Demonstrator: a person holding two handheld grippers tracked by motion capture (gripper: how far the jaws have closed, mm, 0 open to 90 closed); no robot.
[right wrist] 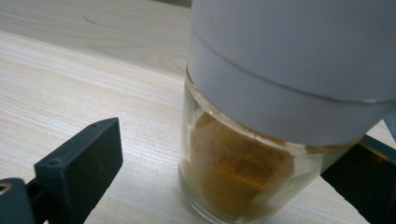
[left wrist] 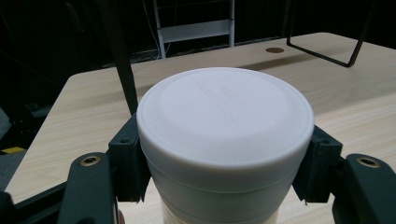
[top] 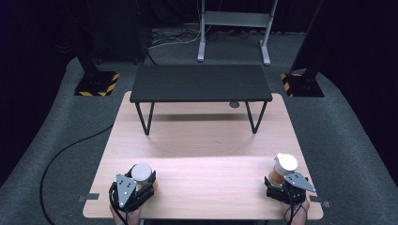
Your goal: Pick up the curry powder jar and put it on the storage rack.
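Two jars stand on the table [top: 206, 168], one at each near corner. The left jar [left wrist: 224, 140] has a flat white lid [left wrist: 224, 109] with faint raised lettering; its contents cannot be made out under the lid. The left gripper [top: 141, 185] is clamped on it, both black jaws pressed against the jar just below the lid. The right jar [right wrist: 238, 163] is clear glass, roughly half full of an orange-brown powder [right wrist: 233, 172], under a tall white cap [right wrist: 299, 60]. The right gripper [top: 281, 180] stands parted around it: in its own view one jaw is well apart from the glass, the other is close behind the jar, and contact there cannot be told.

The table is pale wood grain, bare across its middle. At its far side stands a black shelf [top: 201, 83] on thin wire legs, with a small round hole [top: 234, 104] in the tabletop just below the shelf's right end. Around the table lies grey carpet [top: 61, 126]; a black cable [top: 61, 154] curves across it off the table's left edge. Beyond the shelf are a grey metal stand [top: 234, 28] and two dark posts on bases striped yellow and black [top: 96, 83].

Both jars sit near the table's front edge, the right one also near the side edge. Open wood lies between them and up to the shelf.
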